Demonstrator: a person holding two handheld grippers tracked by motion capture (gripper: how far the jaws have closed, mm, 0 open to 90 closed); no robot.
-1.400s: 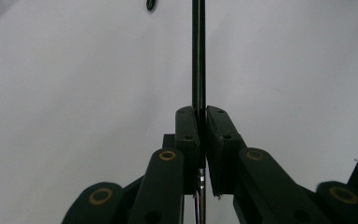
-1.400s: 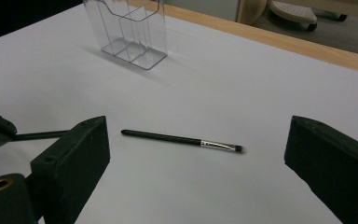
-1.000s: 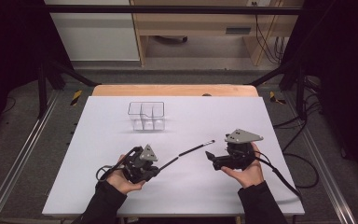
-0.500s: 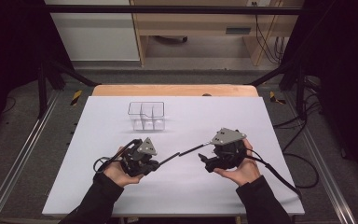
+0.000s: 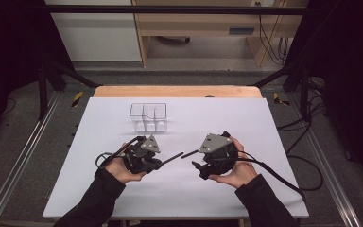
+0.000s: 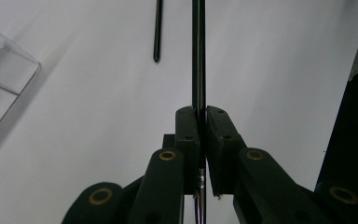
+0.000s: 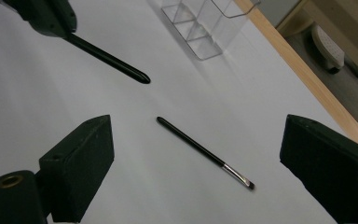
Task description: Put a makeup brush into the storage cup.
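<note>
Starting with the clear box (image 5: 149, 118): standing on the white tabletop (image 5: 264, 189) toward its far side, beyond both hands and well apart from them. Dividing into compartments by clear inner walls, and letting the white tabletop show through the floor of each.

Pressing the jaws of the left gripper (image 6: 200, 126) closed on the held brush (image 6: 198, 56), a thin black stick running straight out between the pads and pointing toward the other hand. Holding the jaws of the right gripper (image 7: 203, 158) wide open, gripping nothing, over the lying brush (image 7: 205, 151), which is resting flat on the tabletop between the two pads and touching neither.

Comparing the views:
- **Right gripper view:** catching the silver collar and short dark bristles at the near end of the lying brush. Also showing the rounded tip of the held brush hanging near its plain end, with a gap between the two.
- **High view:** giving both hands side by side at the near middle of the tabletop, with much of the lying brush hiding under the right gripper.
- **Left gripper view:** showing the grip on the held brush close up, with a corner of the clear box at the left edge.
</note>
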